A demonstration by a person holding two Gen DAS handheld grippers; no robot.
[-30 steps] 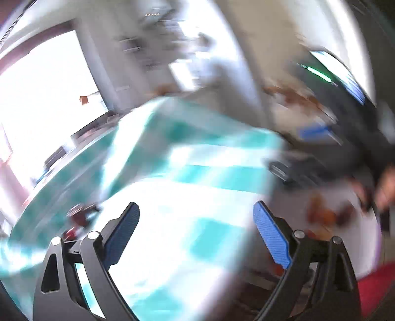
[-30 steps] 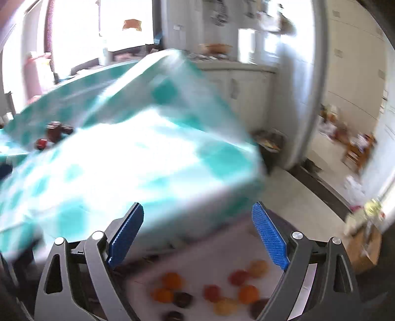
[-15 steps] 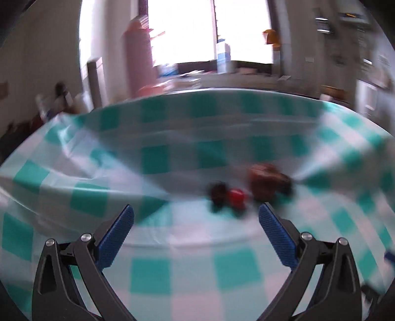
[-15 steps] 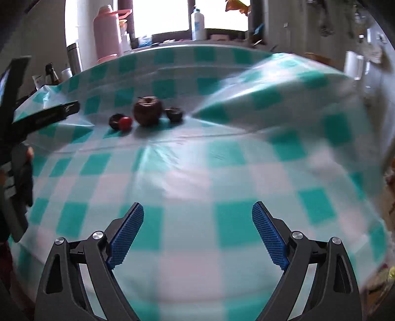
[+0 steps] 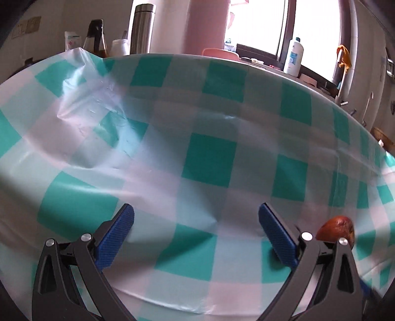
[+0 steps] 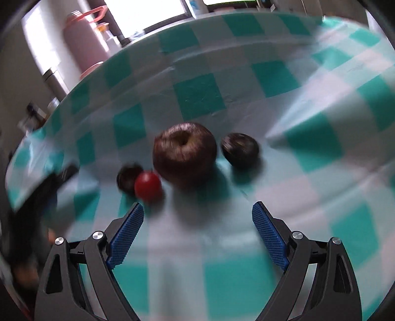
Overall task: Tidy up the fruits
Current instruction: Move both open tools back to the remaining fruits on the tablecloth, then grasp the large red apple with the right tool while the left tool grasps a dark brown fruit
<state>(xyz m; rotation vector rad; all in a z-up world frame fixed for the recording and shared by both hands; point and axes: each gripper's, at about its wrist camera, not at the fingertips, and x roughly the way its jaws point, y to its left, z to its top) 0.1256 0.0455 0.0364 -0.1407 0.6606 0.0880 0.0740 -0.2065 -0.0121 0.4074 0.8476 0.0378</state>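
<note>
Reaching for the apple (image 6: pixel 184 153) suits the right gripper (image 6: pixel 197 234), jaws apart and empty; centre them, clear of the cherry tomato (image 6: pixel 147 185). Left gripper (image 5: pixel 196 234) jaws also apart, empty.

A table under a teal-and-white checked plastic cloth (image 5: pixel 209 158) fills most of both views, its far-left corner crumpled and lifted. Beyond its far edge, at about 1 o'clock in the left wrist view, a bright window (image 5: pixel 313 24) pours in daylight (blown out to white). Along the back stand a steel flask (image 5: pixel 142 28) at 11 o'clock, a dark bottle (image 5: pixel 95 37) beside it, a tall pink flask (image 6: pixel 82 43) and a white lotion bottle (image 5: pixel 293 58) on the sill. The wall (image 5: pixel 49 14) at 10 o'clock is pale beige.
</note>
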